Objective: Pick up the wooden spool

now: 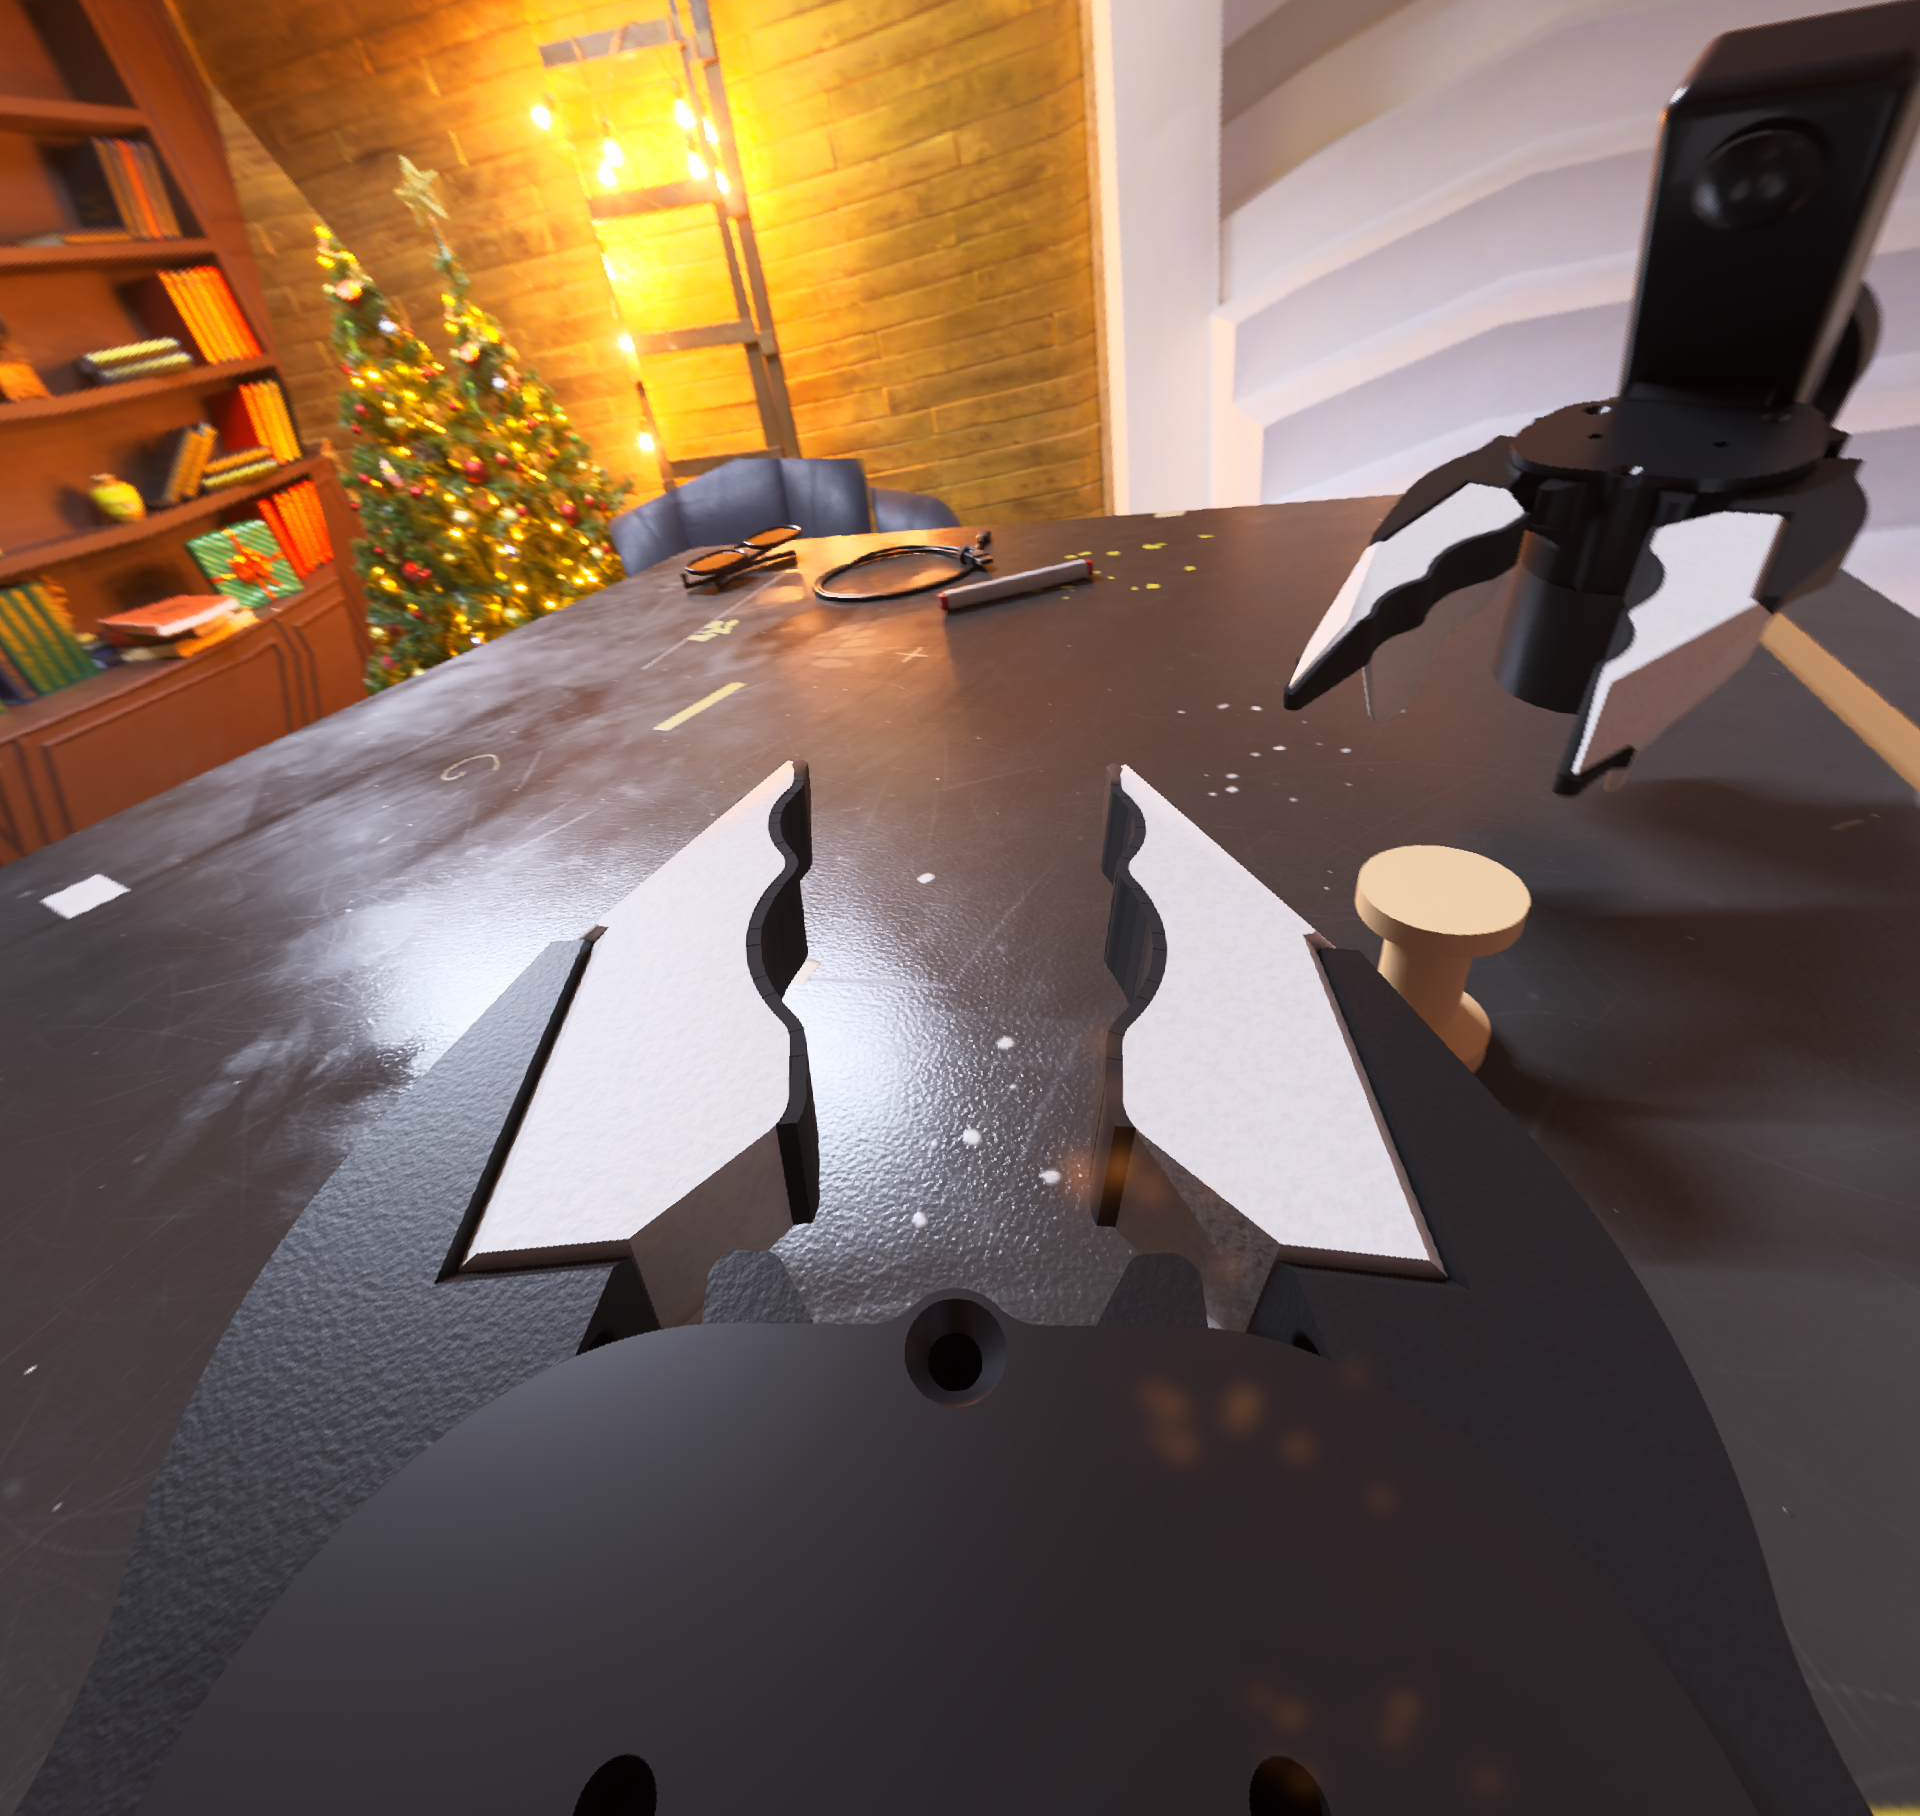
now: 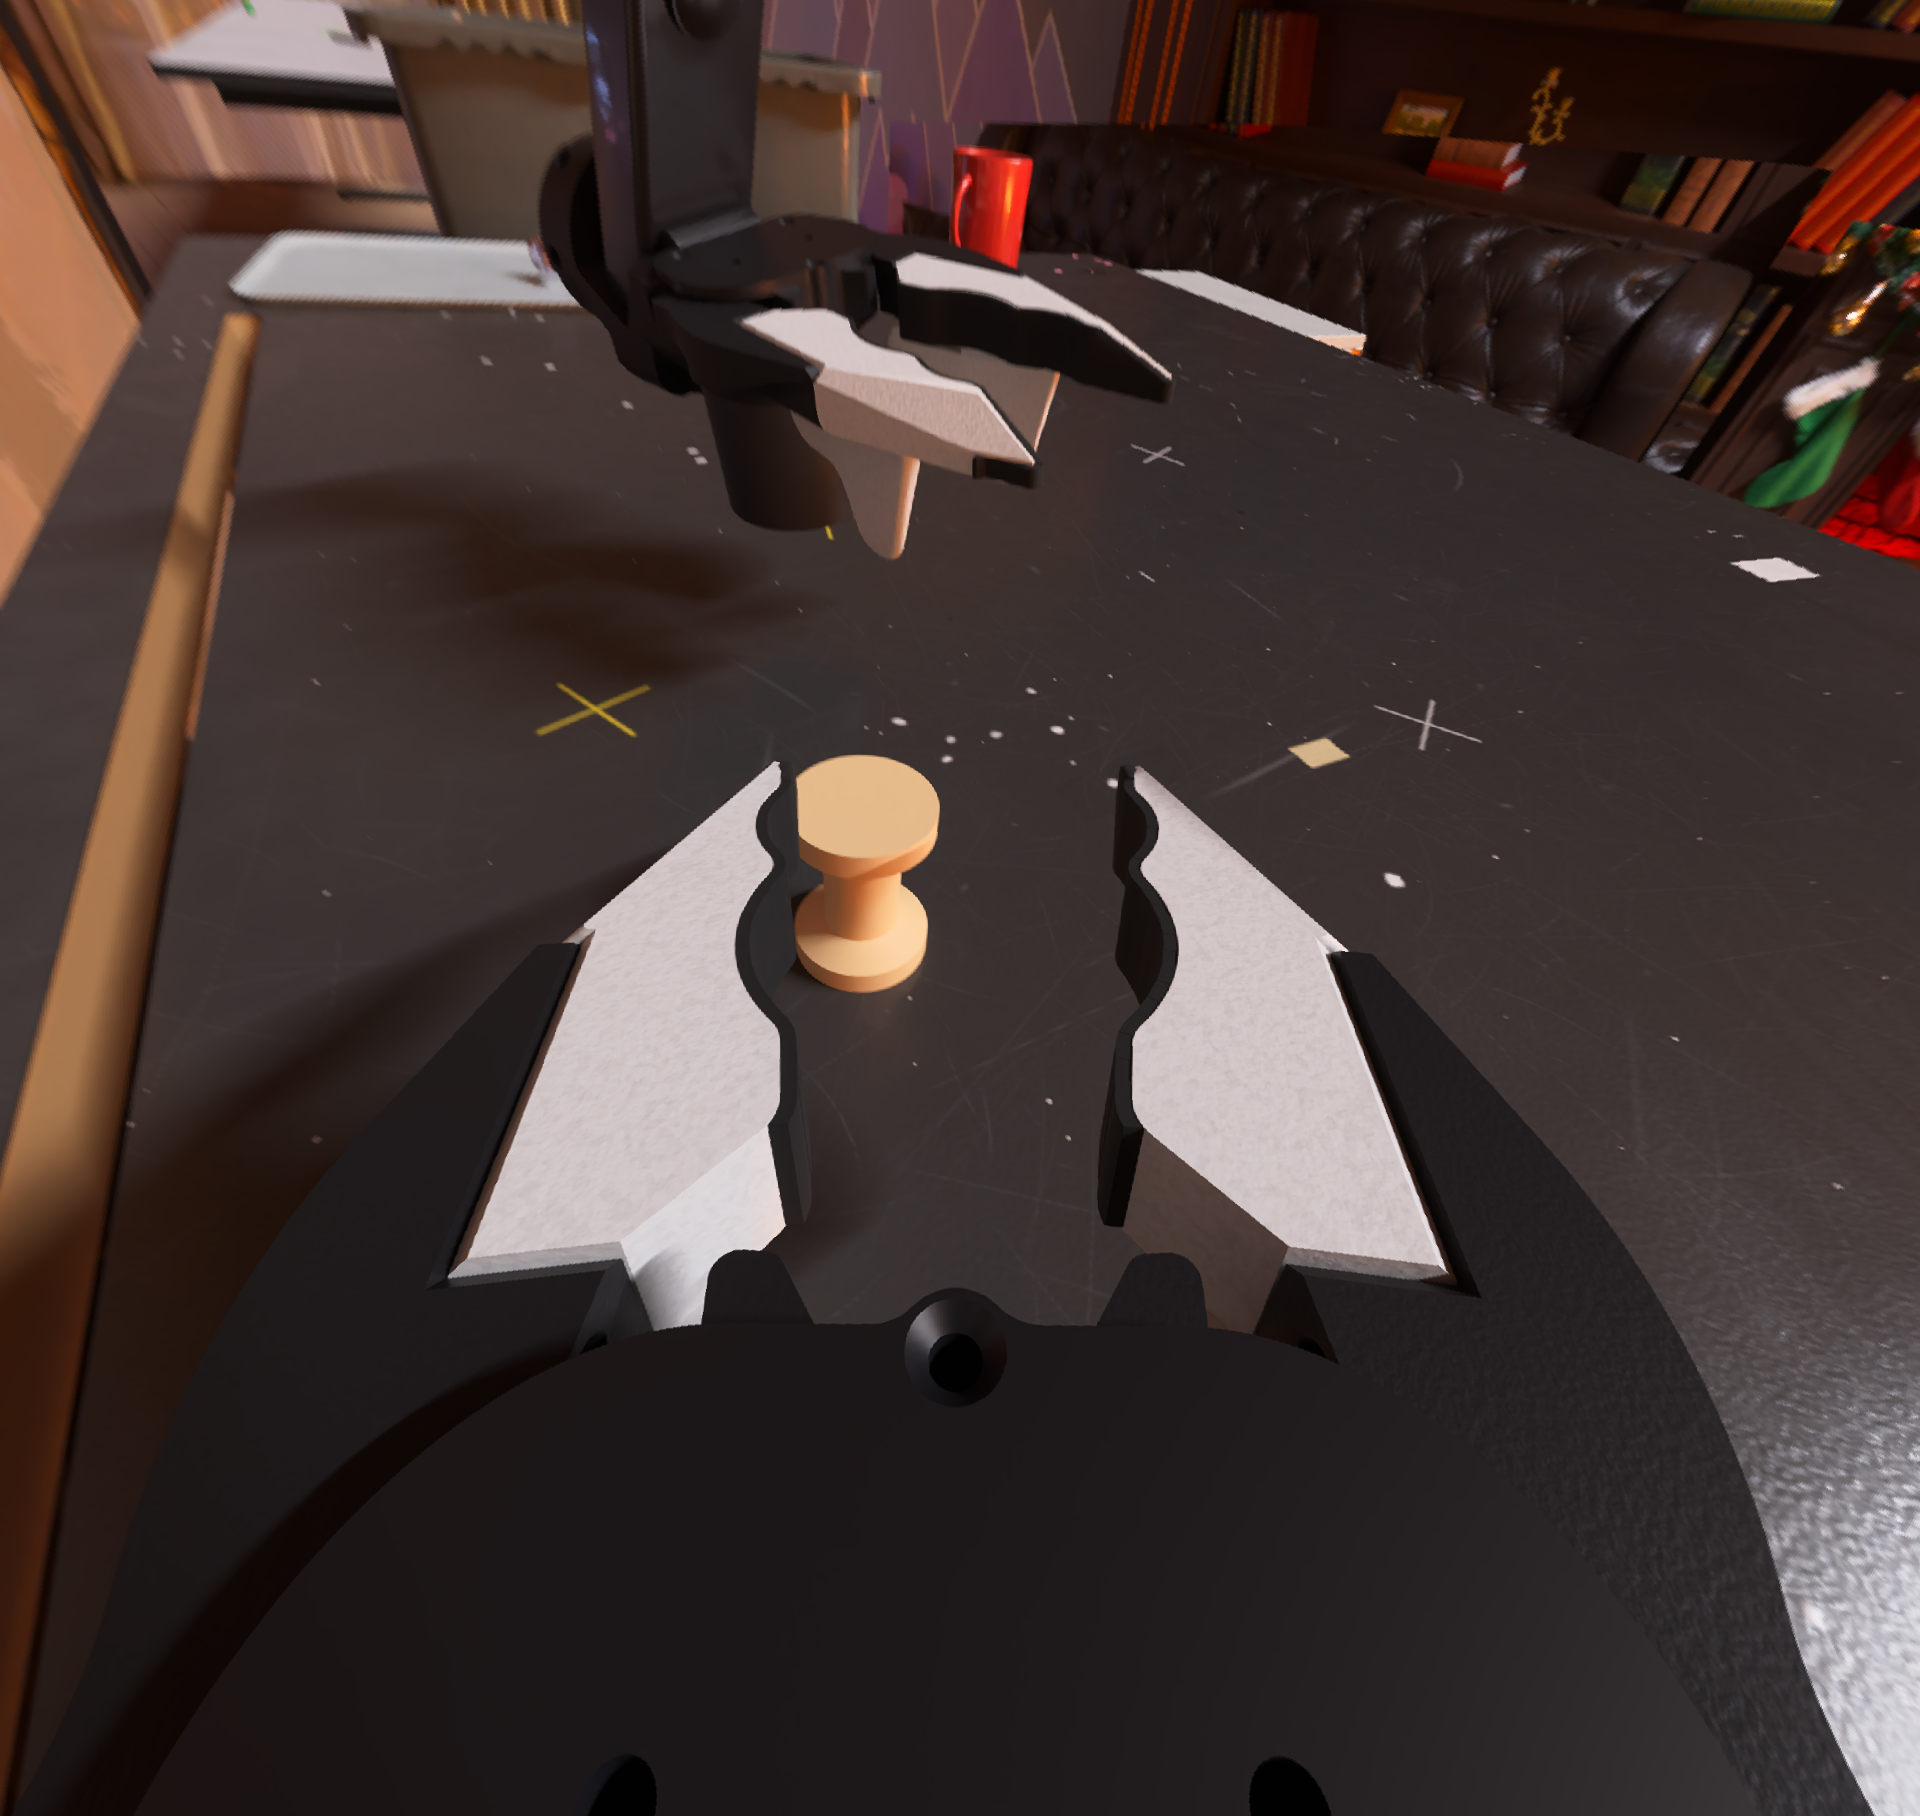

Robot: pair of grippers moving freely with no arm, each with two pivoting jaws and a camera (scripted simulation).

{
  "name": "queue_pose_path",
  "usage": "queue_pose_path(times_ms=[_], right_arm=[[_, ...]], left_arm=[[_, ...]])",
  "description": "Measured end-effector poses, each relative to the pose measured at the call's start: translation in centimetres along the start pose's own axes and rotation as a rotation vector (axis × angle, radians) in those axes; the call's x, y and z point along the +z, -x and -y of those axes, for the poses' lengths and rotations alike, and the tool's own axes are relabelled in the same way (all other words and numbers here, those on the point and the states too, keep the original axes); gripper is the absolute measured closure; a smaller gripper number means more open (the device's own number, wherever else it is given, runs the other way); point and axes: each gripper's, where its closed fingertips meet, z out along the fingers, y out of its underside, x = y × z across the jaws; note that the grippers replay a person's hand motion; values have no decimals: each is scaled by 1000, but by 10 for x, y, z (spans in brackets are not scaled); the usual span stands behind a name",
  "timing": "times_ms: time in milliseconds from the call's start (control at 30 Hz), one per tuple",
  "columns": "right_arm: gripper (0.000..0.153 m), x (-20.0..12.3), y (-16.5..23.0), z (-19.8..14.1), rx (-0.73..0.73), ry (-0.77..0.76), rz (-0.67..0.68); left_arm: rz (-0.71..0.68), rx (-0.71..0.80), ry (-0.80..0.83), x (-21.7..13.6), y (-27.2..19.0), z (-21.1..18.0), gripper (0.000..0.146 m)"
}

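The wooden spool [image 2: 864, 873] is pale tan and stands upright on the dark table [image 2: 1351, 935]. In the right wrist view it sits between my right gripper's [image 2: 954, 779] open fingers, close to the left finger [image 2: 675, 1018]. In the left wrist view the spool [image 1: 1439, 935] stands just right of my left gripper's right finger [image 1: 1236, 1018], outside the jaws. My left gripper [image 1: 956, 774] is open and empty above the table. The right gripper also shows in the left wrist view [image 1: 1455, 738], open, hovering beyond the spool. The left gripper shows in the right wrist view [image 2: 1091, 426], open.
At the table's far end in the left wrist view lie glasses [image 1: 740, 557], a black cord loop [image 1: 899, 569] and a grey marker [image 1: 1016, 584]. In the right wrist view a red mug [image 2: 992, 203], a white tray [image 2: 395, 268] and a wooden edge strip [image 2: 156, 727] border the table.
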Motion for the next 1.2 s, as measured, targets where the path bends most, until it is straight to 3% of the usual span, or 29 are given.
queue_pose_path(times_ms=[167, 400, 567, 867, 1000, 1200], right_arm=[[82, 1, 2, -4, -44, 38, -4], [76, -8, 2, 2, -41, 27, 4], [64, -14, 8, 13, -20, -41, 43], [40, 5, 19, 3, -63, 33, 35], [41, 10, 15, 1, -93, 43, -11], [61, 12, 13, -10, -63, 100, -3]], left_arm=[[58, 52, -23, 0, 3, -1, 80], [18, 42, 18, 8, -4, -14, 68], [27, 47, 13, 8, -4, -13, 68], [28, -8, 14, 8, 1, -14, 69], [29, -22, 15, 8, 3, -14, 69], [27, -4, 26, 9, 1, -15, 70]])
